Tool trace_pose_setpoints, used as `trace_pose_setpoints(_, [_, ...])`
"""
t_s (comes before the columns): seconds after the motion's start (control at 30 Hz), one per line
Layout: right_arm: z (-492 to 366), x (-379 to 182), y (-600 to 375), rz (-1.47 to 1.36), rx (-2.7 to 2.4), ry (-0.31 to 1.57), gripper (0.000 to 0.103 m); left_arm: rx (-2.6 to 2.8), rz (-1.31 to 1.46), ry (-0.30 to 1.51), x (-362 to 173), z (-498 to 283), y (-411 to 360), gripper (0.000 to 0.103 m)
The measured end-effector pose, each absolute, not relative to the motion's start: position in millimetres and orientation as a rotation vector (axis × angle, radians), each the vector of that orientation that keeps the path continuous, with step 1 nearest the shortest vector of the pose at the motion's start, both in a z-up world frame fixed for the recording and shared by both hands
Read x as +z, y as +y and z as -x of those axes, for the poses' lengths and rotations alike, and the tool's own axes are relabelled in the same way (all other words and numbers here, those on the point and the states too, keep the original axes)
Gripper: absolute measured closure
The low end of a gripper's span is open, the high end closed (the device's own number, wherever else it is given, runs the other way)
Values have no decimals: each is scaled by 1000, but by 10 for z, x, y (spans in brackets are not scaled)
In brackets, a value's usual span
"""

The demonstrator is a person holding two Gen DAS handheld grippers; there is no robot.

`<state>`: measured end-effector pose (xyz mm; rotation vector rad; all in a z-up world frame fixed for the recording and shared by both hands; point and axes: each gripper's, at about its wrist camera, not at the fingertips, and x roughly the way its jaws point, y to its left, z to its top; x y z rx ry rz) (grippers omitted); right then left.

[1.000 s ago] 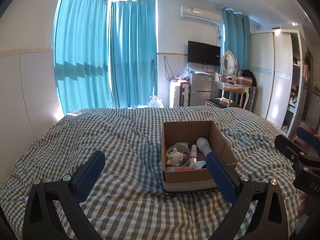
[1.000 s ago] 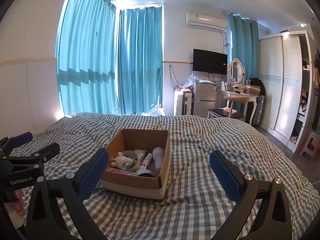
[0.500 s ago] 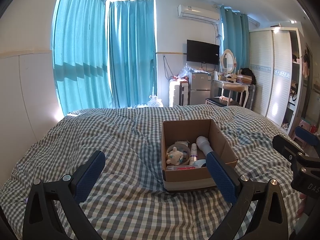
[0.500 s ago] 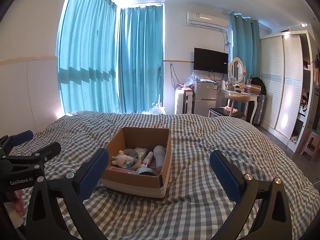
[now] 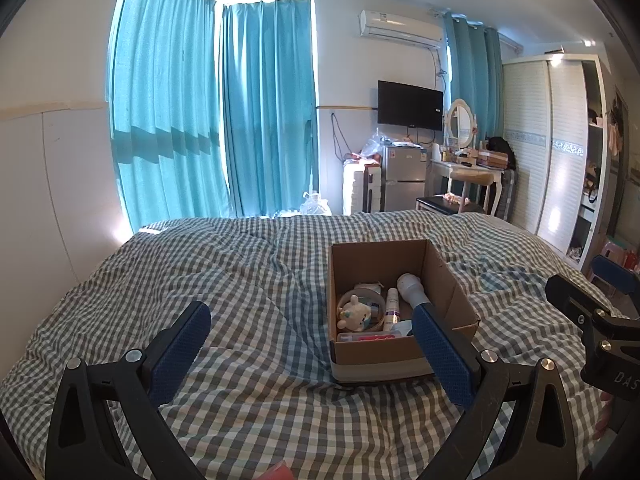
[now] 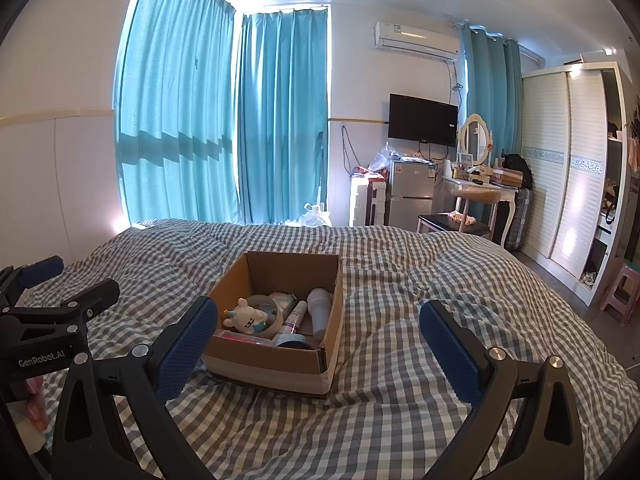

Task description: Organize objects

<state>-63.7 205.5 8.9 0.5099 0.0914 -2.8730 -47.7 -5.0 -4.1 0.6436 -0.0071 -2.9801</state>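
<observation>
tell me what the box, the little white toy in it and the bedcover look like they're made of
Box: brown corrugated cardboard, matte, with raw cut edges and a folded corner flap.
Toy: soft plush, most likely; fuzzy white surface with rounded stuffed limbs.
Bedcover: woven fabric, probably cotton, matte grey-and-white check, puffed and creased like a padded quilt.

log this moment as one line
left gripper open, empty | right gripper open, empty | cardboard box on bed, holds items

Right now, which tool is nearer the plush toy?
Left, probably. The plush toy lies left in the box, nearer the left tool; the right tool is across the box.
</observation>
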Motion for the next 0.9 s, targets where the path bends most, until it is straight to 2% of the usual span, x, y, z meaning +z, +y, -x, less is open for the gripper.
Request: trace_pose_setpoints(0.9, [663, 42, 2057, -529, -2869, 108, 2, -2979, -657, -28, -82, 486, -54, 0])
